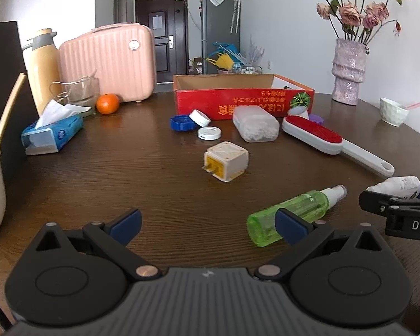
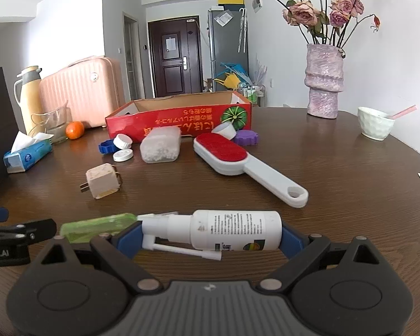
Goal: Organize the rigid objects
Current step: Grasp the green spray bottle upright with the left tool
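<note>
Care matters now: the right gripper (image 2: 210,236) is clamped end to end on the white bottle (image 2: 224,233), held crosswise above the table (image 2: 350,182). It probably belongs in the red box (image 2: 179,124); lifting level should clear the brush (image 2: 238,159). The left gripper (image 1: 207,224) hangs spread and empty beside the green bottle (image 1: 294,212).

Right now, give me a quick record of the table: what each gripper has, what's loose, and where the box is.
left hand-held gripper: open, empty, low over the table
right hand-held gripper: shut on white spray bottle, held crosswise
green spray bottle: lying on its side on the table
plug adapter: loose, mid-table
lint brush: loose, handle toward the camera
red box: open, at the far side; nothing visible inside from here
</note>
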`<state>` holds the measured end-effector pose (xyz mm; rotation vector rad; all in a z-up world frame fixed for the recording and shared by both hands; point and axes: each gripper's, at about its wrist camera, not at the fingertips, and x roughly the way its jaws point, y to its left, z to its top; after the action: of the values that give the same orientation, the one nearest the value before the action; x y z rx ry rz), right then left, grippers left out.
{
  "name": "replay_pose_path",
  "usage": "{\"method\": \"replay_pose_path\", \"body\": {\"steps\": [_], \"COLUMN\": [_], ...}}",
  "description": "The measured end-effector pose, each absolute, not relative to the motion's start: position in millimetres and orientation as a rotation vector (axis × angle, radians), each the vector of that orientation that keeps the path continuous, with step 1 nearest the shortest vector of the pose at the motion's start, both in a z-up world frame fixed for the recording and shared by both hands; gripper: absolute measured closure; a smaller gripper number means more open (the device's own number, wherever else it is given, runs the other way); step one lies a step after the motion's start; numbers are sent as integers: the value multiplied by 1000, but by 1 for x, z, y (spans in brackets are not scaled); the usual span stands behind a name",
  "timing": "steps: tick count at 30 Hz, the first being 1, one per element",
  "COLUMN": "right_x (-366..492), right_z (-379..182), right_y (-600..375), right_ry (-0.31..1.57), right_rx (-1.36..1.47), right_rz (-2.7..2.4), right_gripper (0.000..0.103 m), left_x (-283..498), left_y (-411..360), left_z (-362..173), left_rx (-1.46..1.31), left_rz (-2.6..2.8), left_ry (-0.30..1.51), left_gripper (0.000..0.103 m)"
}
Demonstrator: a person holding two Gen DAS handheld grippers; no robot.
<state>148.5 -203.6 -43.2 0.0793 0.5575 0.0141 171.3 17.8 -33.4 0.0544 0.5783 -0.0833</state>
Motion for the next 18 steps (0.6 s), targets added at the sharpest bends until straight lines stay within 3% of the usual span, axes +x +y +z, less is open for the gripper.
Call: {"method": "replay_pose_path", "body": {"steps": [18], "right_x": [150], "right_z": [-47], "right_y": [-239], "right_ry": [536], "right_rx": [54], "right_rz": [5], "right_gripper": [6], "left_x": [209], "left_y": [-35], "left_z": [-36], "left_rx": [218], "left_rz": [-281], "left_ry": [674], "left_gripper": [0]}}
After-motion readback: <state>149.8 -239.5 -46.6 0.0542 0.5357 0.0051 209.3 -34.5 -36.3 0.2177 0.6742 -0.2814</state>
